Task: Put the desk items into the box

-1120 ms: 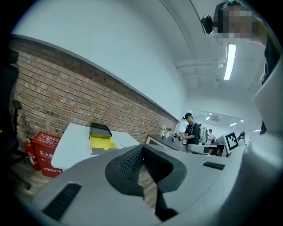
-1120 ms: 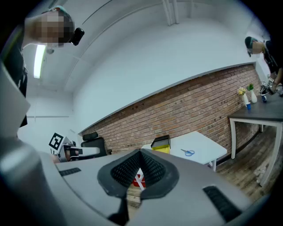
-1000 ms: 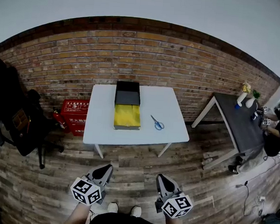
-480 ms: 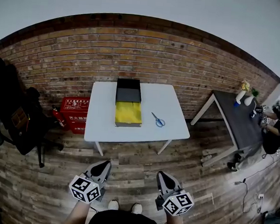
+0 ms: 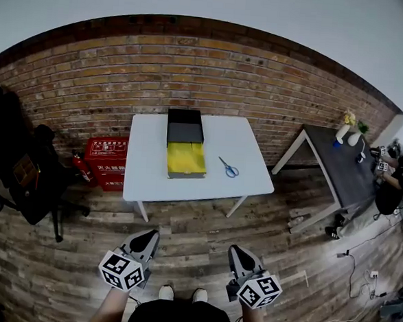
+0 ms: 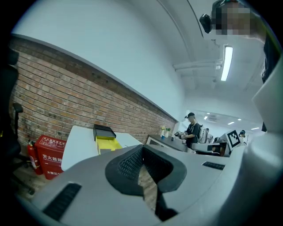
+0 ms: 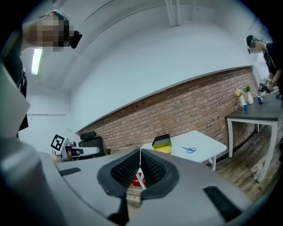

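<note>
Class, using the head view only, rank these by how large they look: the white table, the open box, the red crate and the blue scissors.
1. White table: clearly largest.
2. Open box and red crate: these look close in size. The crate stands on the floor, farther from the camera, so they stay unranked.
3. Blue scissors: smallest.

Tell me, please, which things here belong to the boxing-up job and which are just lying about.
Job in hand:
- scissors, lying on the white table
- open box, on the same table, apart from the scissors

Lying about:
- red crate on the floor
- black chair
- grey table with vases
</note>
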`<action>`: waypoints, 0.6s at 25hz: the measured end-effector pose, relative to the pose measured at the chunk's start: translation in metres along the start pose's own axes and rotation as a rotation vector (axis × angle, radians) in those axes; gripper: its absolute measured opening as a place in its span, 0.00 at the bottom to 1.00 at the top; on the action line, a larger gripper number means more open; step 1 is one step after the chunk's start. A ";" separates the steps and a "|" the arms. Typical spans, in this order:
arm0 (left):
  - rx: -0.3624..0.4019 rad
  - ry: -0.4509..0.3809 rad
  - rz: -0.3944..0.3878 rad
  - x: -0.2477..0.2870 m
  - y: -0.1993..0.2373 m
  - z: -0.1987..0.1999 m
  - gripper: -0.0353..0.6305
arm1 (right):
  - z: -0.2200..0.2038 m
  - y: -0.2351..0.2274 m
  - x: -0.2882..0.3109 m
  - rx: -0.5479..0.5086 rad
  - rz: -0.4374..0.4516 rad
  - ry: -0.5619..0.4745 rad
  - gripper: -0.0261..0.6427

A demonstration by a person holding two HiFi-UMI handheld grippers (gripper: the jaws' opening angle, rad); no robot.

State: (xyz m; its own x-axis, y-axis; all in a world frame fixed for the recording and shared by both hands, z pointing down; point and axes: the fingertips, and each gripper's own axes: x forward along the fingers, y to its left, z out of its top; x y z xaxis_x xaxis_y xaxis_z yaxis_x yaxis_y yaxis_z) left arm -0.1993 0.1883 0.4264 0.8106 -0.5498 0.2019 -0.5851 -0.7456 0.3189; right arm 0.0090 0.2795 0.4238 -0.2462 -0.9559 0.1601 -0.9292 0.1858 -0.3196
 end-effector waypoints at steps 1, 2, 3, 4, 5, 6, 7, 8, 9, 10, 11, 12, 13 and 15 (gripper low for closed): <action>0.000 0.000 -0.004 -0.002 0.002 -0.001 0.07 | -0.002 0.002 0.000 -0.003 -0.005 0.000 0.07; -0.001 0.001 -0.007 -0.005 0.004 -0.001 0.07 | -0.003 0.004 0.000 -0.004 -0.010 0.001 0.07; -0.002 0.001 -0.010 -0.007 0.006 -0.002 0.07 | -0.004 0.005 0.001 -0.004 -0.014 0.001 0.07; -0.003 0.001 -0.012 -0.009 0.008 -0.002 0.07 | -0.005 0.007 0.002 -0.004 -0.015 0.001 0.07; -0.004 0.000 -0.013 -0.012 0.010 -0.002 0.07 | -0.006 0.010 0.003 -0.003 -0.014 0.000 0.07; -0.003 0.000 -0.014 -0.014 0.012 -0.002 0.07 | -0.007 0.013 0.004 -0.004 -0.014 0.000 0.07; -0.003 0.000 -0.014 -0.016 0.014 -0.003 0.07 | -0.007 0.015 0.006 -0.004 -0.014 0.000 0.07; -0.002 0.001 -0.014 -0.019 0.016 -0.003 0.07 | -0.008 0.018 0.007 -0.006 -0.015 0.001 0.07; -0.003 0.002 -0.014 -0.022 0.018 -0.004 0.07 | -0.009 0.022 0.008 -0.007 -0.014 0.002 0.07; -0.003 0.003 -0.014 -0.025 0.020 -0.005 0.07 | -0.009 0.026 0.009 -0.009 -0.012 0.002 0.07; -0.005 0.003 -0.014 -0.027 0.022 -0.005 0.07 | -0.009 0.029 0.010 -0.012 -0.010 0.001 0.07; -0.006 0.001 -0.013 -0.029 0.025 -0.005 0.07 | -0.008 0.032 0.012 -0.015 -0.007 0.001 0.07; -0.007 -0.001 -0.013 -0.029 0.026 -0.004 0.07 | -0.008 0.033 0.012 -0.018 -0.005 0.001 0.07; -0.007 -0.006 -0.016 -0.029 0.026 -0.003 0.07 | -0.006 0.035 0.012 -0.023 -0.004 0.003 0.07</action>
State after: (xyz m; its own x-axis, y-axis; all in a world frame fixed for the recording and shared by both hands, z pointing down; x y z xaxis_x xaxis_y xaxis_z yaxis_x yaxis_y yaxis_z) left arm -0.2380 0.1856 0.4319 0.8195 -0.5403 0.1912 -0.5721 -0.7516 0.3282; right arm -0.0283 0.2758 0.4205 -0.2434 -0.9560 0.1640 -0.9362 0.1874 -0.2973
